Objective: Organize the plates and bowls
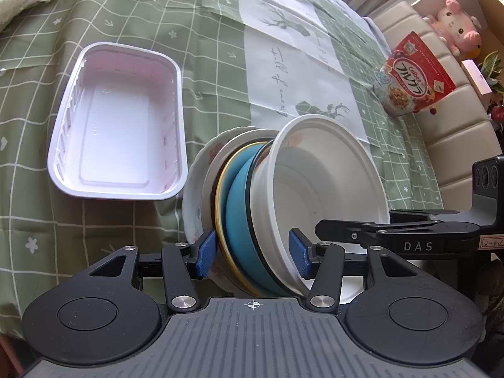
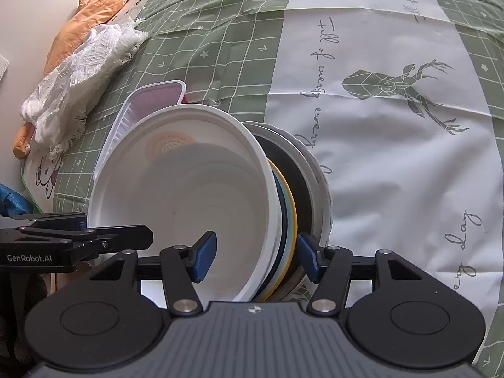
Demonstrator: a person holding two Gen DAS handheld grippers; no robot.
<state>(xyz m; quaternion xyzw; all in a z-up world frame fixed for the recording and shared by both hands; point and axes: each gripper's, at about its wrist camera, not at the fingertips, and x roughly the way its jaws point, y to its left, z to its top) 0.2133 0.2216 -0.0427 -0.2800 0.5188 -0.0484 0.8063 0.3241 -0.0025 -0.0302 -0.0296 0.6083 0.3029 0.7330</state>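
Both grippers, left (image 1: 253, 253) and right (image 2: 256, 258), have jaws clamped on the tilted stack of dishes (image 1: 252, 201) beside the white basket (image 1: 118, 119) on the counter (image 1: 283, 63).

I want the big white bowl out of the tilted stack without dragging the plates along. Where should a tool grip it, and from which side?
Grip the large white plastic bowl by its rim, from the open side facing away from the blue plate: one pad inside the wall, one outside. It stands on edge, so the rim is exposed there.
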